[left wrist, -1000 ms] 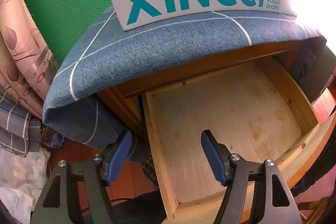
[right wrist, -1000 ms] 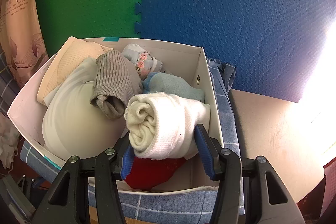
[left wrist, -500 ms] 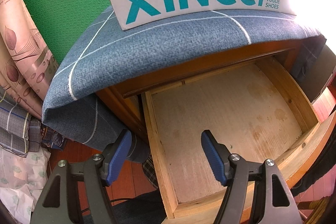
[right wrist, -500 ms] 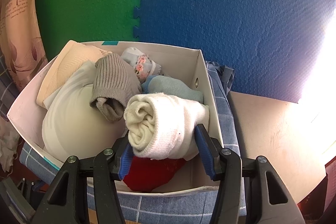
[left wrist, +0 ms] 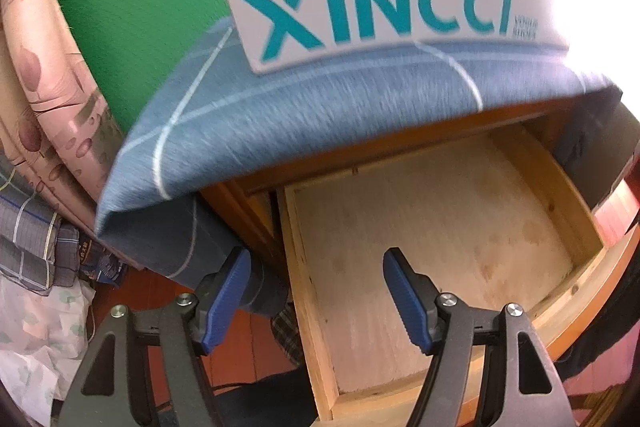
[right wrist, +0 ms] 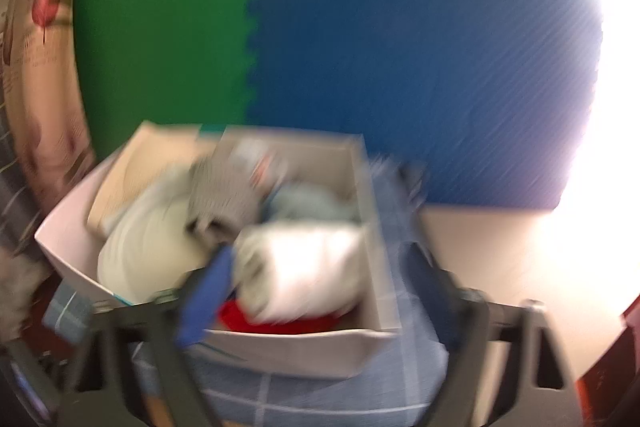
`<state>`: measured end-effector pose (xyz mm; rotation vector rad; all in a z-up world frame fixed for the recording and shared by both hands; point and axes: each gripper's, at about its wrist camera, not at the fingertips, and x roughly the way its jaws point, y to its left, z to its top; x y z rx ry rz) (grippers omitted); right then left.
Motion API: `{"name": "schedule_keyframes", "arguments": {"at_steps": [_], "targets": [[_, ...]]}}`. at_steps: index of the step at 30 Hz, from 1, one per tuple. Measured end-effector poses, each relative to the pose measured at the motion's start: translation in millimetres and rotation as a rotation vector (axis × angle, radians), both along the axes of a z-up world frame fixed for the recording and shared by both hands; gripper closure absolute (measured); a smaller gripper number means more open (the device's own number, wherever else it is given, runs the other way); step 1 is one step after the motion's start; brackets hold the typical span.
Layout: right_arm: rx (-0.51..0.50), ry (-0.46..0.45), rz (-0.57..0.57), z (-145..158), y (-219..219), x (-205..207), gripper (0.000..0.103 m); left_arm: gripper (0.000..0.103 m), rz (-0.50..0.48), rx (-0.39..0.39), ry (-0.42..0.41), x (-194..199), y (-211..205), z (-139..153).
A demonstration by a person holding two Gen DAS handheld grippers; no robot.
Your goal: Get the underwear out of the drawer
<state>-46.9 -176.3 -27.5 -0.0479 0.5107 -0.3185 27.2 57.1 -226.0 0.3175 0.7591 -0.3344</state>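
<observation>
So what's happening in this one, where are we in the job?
A person works with a hand-held gripper in each hand. The left hand-held gripper hangs open over the pulled-out wooden drawer, whose visible bottom is bare. The right hand-held gripper is at the white box of rolled garments on the blue cloth; its jaws are opening around the white roll, which lies in the box. The right view is blurred, so finer contact cannot be told.
</observation>
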Motion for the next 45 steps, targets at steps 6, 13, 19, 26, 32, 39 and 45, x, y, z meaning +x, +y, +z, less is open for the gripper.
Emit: {"name": "schedule_keyframes", "arguments": {"at_steps": [6, 13, 19, 26, 32, 39, 45], "targets": [[0.010, -0.115, 0.019, 38, -15, -63, 0.000, 0.020, -0.023, -0.112, -0.137, -27, 2, 37], [-0.048, -0.019, -0.037, 11, -10, -107, 0.000, 0.017, 0.085, -0.208, -0.213, -71, -9, 109], [0.022, 0.084, -0.026, -22, -14, -121, 0.000, 0.017, 0.131, -0.219, -0.189, -72, -35, 162], [0.088, 0.102, -0.021, -37, -25, -139, 0.000, 0.017, 0.149, -0.225, -0.181, -69, -61, 173], [0.144, 0.064, -0.026, -29, -28, -156, 0.000, 0.017, 0.175, -0.222, -0.126, -70, -62, 168], [0.135, 0.058, -0.015, -22, -23, -158, 0.000, 0.017, 0.203, -0.175, -0.109, -75, -60, 158], [0.140, 0.077, -0.021, -26, -25, -157, 0.000, 0.017, 0.193, -0.206, -0.092, -74, -56, 153]]}}
